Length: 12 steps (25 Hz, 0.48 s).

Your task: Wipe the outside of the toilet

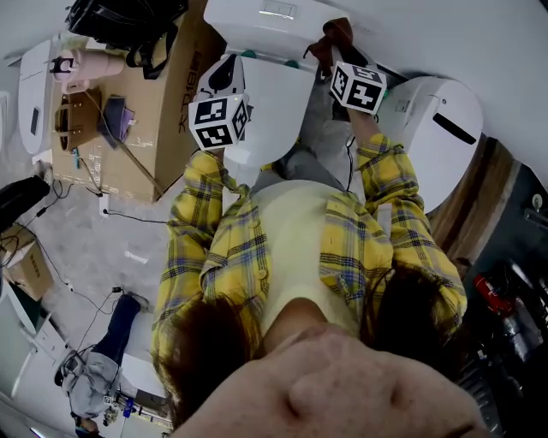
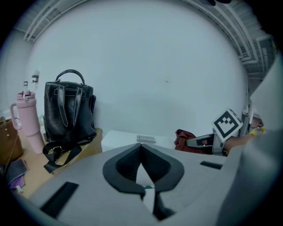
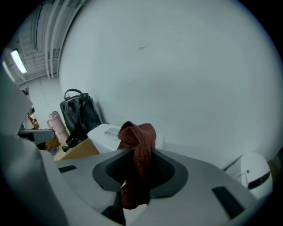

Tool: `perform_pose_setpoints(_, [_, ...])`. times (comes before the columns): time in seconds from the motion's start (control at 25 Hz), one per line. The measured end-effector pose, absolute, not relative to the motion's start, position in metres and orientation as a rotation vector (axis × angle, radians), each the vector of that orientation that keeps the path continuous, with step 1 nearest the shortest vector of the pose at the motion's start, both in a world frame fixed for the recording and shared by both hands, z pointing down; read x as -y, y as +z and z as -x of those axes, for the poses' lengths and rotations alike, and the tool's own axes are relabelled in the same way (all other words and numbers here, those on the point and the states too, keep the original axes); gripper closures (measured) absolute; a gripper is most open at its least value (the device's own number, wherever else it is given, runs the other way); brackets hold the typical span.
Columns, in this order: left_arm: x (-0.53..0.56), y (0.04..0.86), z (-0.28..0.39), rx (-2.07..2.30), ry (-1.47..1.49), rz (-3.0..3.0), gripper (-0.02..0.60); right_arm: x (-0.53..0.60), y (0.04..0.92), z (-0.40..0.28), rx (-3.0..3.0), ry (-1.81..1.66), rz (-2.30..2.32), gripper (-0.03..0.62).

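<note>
The white toilet stands at the top middle of the head view, its tank [image 1: 265,17] against the wall and its closed lid [image 1: 267,98] below. My right gripper [image 1: 330,53] is shut on a reddish-brown cloth [image 1: 336,34] beside the tank's right end. In the right gripper view the cloth [image 3: 140,145] hangs bunched between the jaws of the right gripper [image 3: 139,164], with the tank [image 3: 107,132] behind. My left gripper [image 1: 229,68] hovers over the lid's left side. Its jaws meet with nothing between them in the left gripper view [image 2: 141,148].
A cardboard box [image 1: 145,103] left of the toilet carries a black bag [image 1: 120,17] and a pink tumbler [image 1: 81,64]. A second white toilet [image 1: 445,128] stands close on the right. Cables [image 1: 128,218] trail on the floor at the left.
</note>
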<state>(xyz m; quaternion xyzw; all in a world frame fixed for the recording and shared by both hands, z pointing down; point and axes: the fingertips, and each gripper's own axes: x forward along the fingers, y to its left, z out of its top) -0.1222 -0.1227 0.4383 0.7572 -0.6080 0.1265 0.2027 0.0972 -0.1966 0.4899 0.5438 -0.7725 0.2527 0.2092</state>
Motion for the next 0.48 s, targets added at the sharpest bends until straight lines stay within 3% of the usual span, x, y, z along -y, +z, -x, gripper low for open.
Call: perform_pose_setpoints(0.48, [0.098,0.45,0.186,1.867,0.349,-1.925,0.58,0.16,0.481,0.028,2.406,0.641,-1.123,0.47])
